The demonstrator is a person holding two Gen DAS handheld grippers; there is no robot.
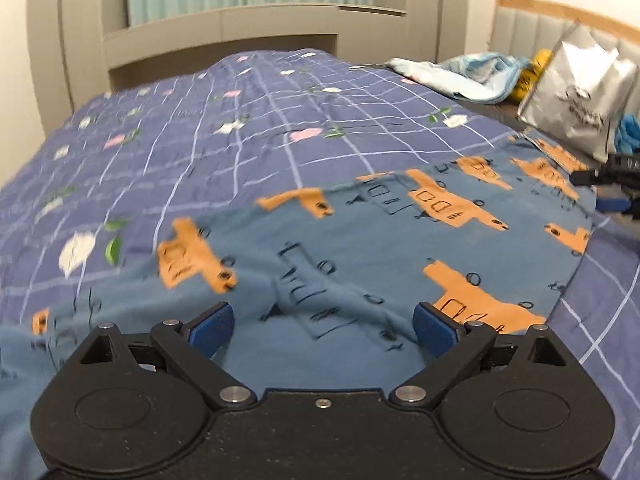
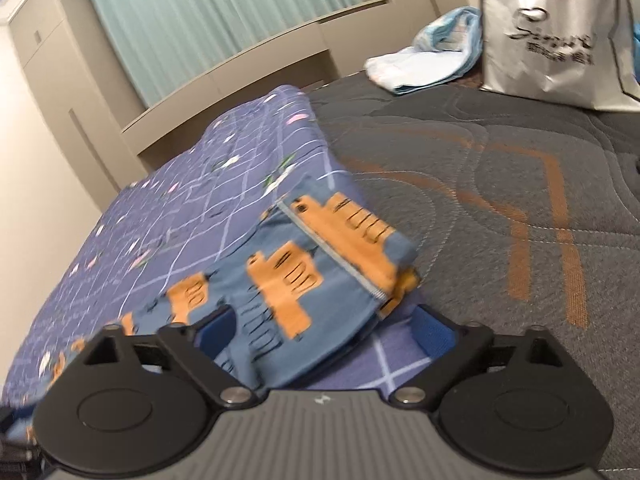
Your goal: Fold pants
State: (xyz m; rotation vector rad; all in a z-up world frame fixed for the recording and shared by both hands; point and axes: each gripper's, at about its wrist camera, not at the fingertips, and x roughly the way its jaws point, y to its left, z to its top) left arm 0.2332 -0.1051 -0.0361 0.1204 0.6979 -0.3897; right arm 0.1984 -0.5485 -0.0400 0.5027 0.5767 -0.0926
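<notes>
On the bed [image 2: 500, 184], I see a purple checked quilt [image 1: 224, 128] carrying the blue pants [image 1: 360, 240] with orange prints. My left hand-held gripper [image 1: 324, 324] hangs spread wide over them, pinching nothing. My right hand-held gripper [image 2: 326, 330] stands spread around the pants' folded end, pads clear of the cloth.

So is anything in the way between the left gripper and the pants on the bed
Nothing visible. The left gripper sits directly over the pants with its fingers spread wide and only blue fabric between them. The silver bag and light blue cloth lie far off toward the headboard.
</notes>
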